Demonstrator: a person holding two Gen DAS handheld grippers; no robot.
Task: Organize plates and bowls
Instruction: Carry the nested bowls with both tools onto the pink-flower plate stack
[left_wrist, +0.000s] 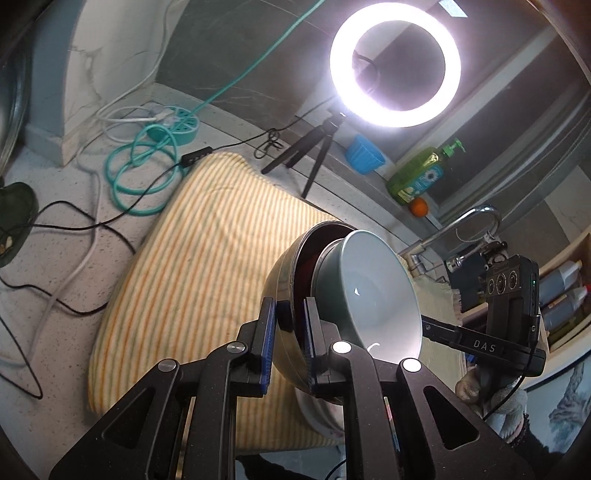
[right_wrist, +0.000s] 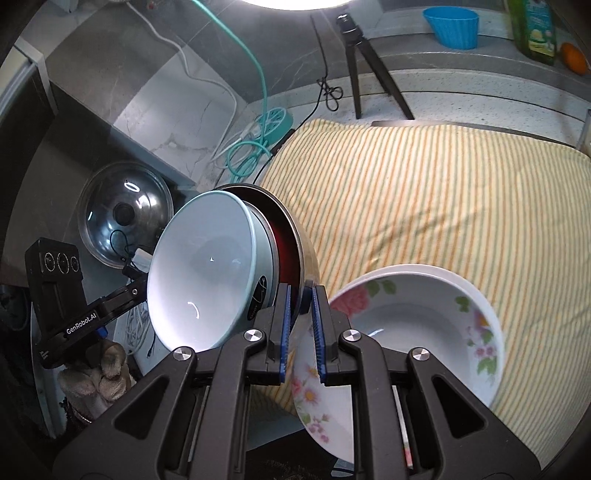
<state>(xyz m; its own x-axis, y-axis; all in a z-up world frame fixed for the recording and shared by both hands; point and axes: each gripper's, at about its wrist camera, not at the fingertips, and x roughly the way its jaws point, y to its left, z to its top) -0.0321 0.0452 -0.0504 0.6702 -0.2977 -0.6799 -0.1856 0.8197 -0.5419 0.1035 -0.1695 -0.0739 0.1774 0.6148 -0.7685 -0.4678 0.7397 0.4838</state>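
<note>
In your left wrist view, your left gripper has its blue-padded jaws nearly closed on the rim of a steel bowl, which is tipped on its side with its mouth toward 2 o'clock. A green bowl with a pale inside is nested in it and leans out toward 3 o'clock. Both hang over the striped towel, which fills the middle of the frame. A ring light glares at 1 o'clock on its small tripod, with a blue cup and a green soap bottle beyond it. Coiled teal cable lies at 10 o'clock. At 4 o'clock you can see the body of your right gripper; its fingers are hidden, so you cannot tell their state from here.

In your right wrist view, your right gripper is almost shut, clamped on the steel bowl at its rim, the green bowl leaning out toward 9 o'clock. A floral bowl sits below the jaws at 5 o'clock on the striped towel. A pot lid stands at 9 o'clock, and your left gripper reaches in at 8 o'clock
</note>
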